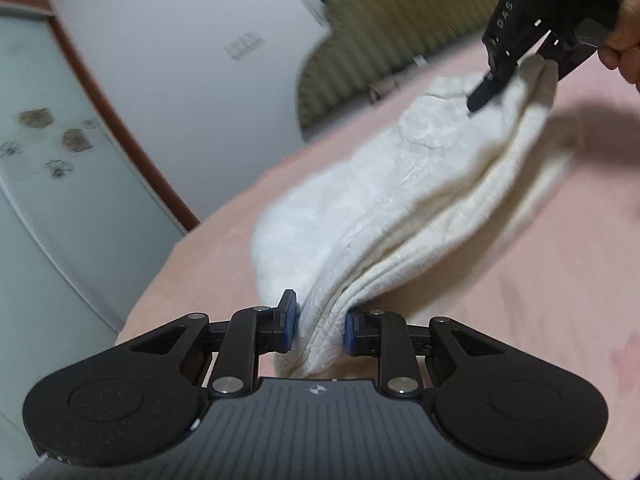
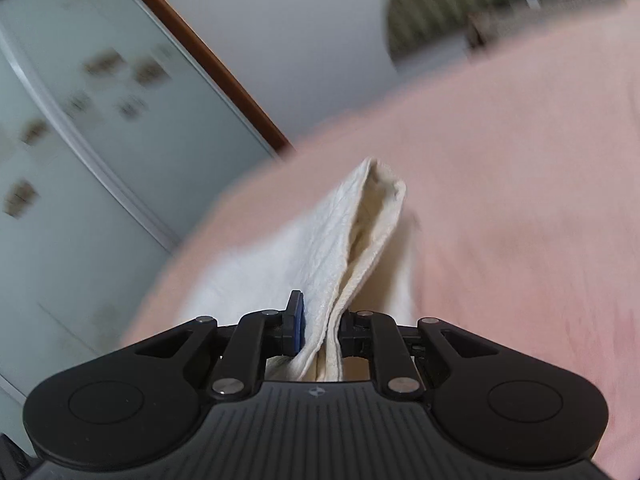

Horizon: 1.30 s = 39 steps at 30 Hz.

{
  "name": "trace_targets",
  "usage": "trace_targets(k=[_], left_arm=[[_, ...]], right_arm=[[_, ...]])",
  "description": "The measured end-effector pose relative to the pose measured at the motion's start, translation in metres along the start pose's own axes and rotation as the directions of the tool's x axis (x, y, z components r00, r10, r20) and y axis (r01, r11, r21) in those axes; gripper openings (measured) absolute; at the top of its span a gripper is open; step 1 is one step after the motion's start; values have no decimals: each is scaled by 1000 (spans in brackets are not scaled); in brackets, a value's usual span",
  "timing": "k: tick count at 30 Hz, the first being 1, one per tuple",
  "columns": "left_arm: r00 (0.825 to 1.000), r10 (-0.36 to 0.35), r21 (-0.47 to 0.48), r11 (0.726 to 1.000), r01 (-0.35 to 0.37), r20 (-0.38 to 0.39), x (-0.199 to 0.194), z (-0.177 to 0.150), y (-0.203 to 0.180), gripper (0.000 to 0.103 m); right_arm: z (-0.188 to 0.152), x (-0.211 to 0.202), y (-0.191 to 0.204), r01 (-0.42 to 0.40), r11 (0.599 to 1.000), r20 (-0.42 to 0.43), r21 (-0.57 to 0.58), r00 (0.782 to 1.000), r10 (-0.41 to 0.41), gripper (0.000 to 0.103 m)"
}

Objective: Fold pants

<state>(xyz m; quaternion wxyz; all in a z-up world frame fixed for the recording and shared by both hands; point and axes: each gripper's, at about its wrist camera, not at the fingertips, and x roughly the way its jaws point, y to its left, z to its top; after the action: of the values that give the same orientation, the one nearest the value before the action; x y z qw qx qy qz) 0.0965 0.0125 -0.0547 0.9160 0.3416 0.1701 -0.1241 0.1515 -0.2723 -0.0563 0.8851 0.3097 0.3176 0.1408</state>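
Note:
White textured pants (image 1: 400,200) hang folded in layers above a pink bed sheet (image 1: 540,260). My left gripper (image 1: 320,328) is shut on one end of the folded cloth. In the left wrist view my right gripper (image 1: 516,68) holds the far end, lifted at the upper right, with a hand on it. In the right wrist view my right gripper (image 2: 320,328) is shut on the layered edge of the pants (image 2: 348,232), which droop away toward the sheet (image 2: 520,200).
A white wall (image 1: 180,60) and a frosted glass door with a brown frame (image 1: 60,160) stand to the left of the bed. A striped beige cushion (image 1: 400,20) lies at the bed's far end.

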Motion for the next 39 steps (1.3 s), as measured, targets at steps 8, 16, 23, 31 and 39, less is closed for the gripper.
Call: trace_targets(k=[8, 16, 23, 31, 39], left_arm=[[999, -37, -34, 999, 37, -15, -2, -4, 16, 33], [983, -185, -312, 935, 170, -18, -25, -5, 63, 39], [985, -171, -394, 903, 171, 36, -27, 9, 76, 58], [948, -314, -616, 739, 272, 41, 24, 11, 103, 68], [849, -528, -856, 429, 289, 23, 107, -3, 127, 76]], right_arm=[[-10, -9, -22, -47, 993, -9, 107, 999, 48, 23], [-17, -19, -21, -34, 992, 40, 120, 999, 29, 27], [-24, -18, 1, 87, 993, 40, -75, 996, -84, 77], [-8, -12, -8, 32, 998, 10, -48, 999, -31, 78], [16, 29, -31, -100, 993, -47, 56, 994, 103, 50]])
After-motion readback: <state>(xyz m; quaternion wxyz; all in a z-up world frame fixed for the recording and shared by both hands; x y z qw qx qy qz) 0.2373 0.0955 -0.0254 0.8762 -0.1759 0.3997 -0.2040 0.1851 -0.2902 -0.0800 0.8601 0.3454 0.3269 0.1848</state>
